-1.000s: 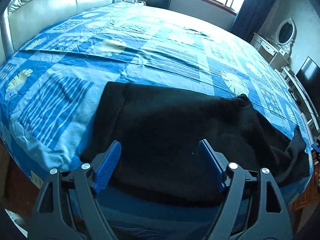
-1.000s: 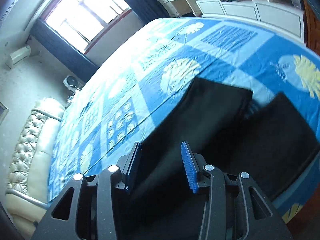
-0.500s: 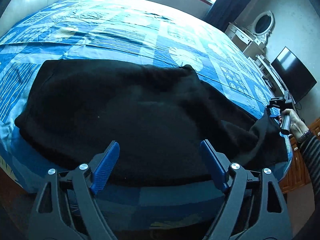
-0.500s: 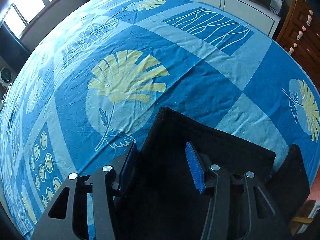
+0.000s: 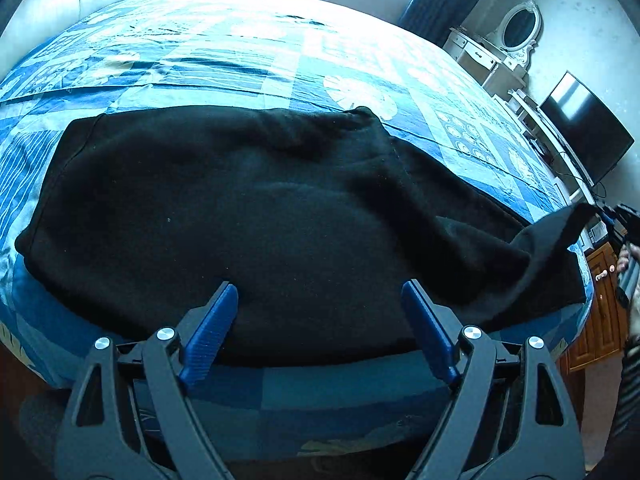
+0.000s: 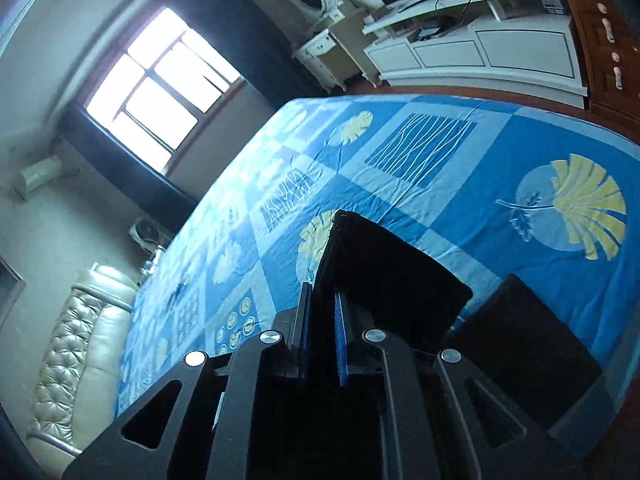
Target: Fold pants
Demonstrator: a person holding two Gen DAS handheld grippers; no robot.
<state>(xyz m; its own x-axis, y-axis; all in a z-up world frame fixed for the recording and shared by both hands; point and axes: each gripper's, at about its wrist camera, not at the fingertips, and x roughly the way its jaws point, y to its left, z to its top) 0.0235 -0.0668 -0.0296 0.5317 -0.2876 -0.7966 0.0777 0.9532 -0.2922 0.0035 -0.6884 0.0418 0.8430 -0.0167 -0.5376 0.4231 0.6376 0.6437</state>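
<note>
Black pants (image 5: 248, 216) lie spread across the near side of a blue patterned bed (image 5: 240, 52). My left gripper (image 5: 318, 304) is open and empty, hovering over the pants' near edge. My right gripper (image 6: 322, 320) is shut on the hem of one black pant leg (image 6: 384, 268) and lifts it off the bed. In the left wrist view that gripper (image 5: 612, 220) shows at the far right, pulling the leg end (image 5: 560, 228) up and taut. The other leg end (image 6: 520, 336) lies flat near the bed's edge.
A cream tufted headboard (image 6: 76, 344) stands at one end of the bed. A white dresser with oval mirror (image 5: 516, 36), a TV (image 5: 584, 136) on a white cabinet (image 6: 480, 52) and wooden drawers (image 5: 600, 312) stand along the right side. A window (image 6: 160, 80) is behind.
My right gripper has closed on the pant leg hem and raised it, tilting its view up toward the room. My left gripper stays open and has drifted slightly over the pants.
</note>
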